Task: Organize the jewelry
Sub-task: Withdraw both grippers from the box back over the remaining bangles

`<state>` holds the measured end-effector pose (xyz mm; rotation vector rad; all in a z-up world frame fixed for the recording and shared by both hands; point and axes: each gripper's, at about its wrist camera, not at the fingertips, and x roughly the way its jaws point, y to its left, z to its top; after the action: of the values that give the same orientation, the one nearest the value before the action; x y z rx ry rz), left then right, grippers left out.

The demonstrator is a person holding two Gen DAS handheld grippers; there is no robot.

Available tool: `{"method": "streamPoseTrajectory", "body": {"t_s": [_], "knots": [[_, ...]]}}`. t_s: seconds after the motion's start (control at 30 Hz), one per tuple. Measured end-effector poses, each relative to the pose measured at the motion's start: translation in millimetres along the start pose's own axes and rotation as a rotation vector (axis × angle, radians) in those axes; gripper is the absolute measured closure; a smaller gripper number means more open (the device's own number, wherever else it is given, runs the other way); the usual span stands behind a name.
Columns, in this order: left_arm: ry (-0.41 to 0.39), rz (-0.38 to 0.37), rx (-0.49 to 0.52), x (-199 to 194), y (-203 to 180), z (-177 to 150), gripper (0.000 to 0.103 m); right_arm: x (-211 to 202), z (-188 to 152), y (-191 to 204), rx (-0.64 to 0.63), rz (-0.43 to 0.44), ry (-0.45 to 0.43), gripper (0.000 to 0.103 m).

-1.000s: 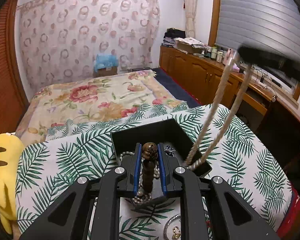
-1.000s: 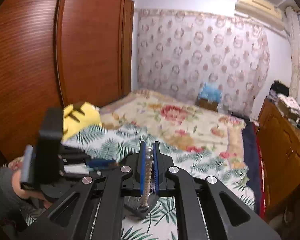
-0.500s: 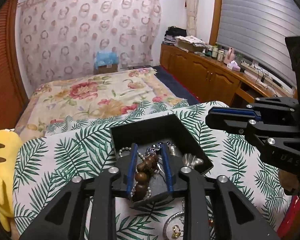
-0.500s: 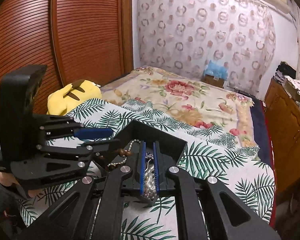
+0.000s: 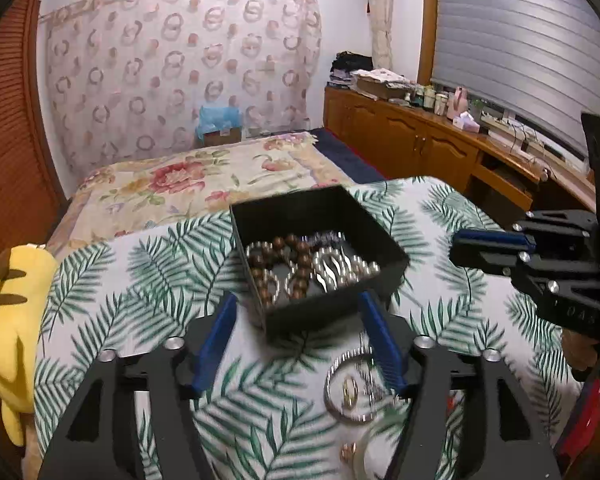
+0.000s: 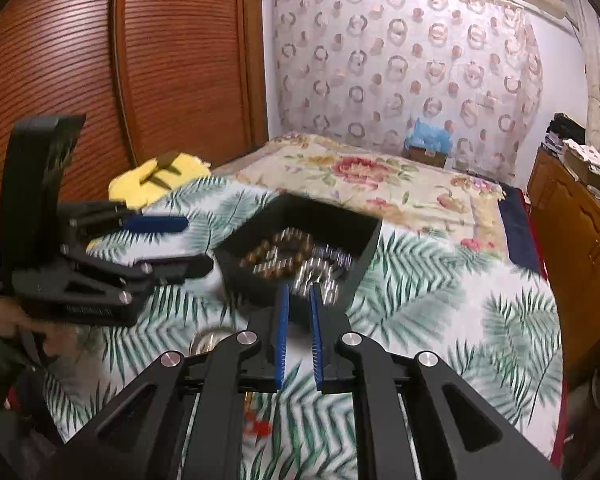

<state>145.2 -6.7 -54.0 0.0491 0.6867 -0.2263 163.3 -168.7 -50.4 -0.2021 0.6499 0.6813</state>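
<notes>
Left wrist view is showing the left gripper (image 5: 296, 328) spreading wide and gripping nothing, near the black box (image 5: 384, 240) sitting on the palm-print table (image 5: 120, 288). Brown beads (image 5: 296, 256) and silver chain (image 5: 340, 268) are lying inside. The right gripper (image 6: 299, 300) is standing slightly parted, also gripping nothing.

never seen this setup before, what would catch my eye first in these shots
The black box sits in the middle of the palm-leaf cloth, heaped with a brown bead strand and silvery beads. The left gripper stands wide open just short of it, empty, with a silver bangle lying on the cloth beside its right finger. At the far left a yellow plush toy leans against the bed edge.
</notes>
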Motion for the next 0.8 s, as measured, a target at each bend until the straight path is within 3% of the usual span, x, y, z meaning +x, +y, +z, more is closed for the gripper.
{"method": "streamPoseTrajectory", "body": {"t_s": [0.13,0.23,0.33,0.53,0.63,0.8], "knots": [[0.018,-0.009,-0.022,-7,-5,-22,0.023,-7,-25,2,0.022,0.007,0.021,0.089],[0.04,-0.021,-0.027,-9,-9,-37,0.013,-12,-43,3,0.029,0.001,0.035,0.077],[0.068,-0.018,-0.019,-9,-14,-50,0.009,-16,-58,4,0.037,-0.004,0.049,0.075],[0.101,-0.029,-0.003,-12,-27,-65,0.008,-24,-85,11,0.037,-0.028,0.067,0.074],[0.113,-0.021,0.007,-15,-33,-71,0.008,-26,-93,15,0.036,-0.031,0.083,0.06],[0.15,-0.057,-0.019,-19,-39,-84,0.008,-22,-102,15,0.032,-0.042,0.106,0.059]]}}
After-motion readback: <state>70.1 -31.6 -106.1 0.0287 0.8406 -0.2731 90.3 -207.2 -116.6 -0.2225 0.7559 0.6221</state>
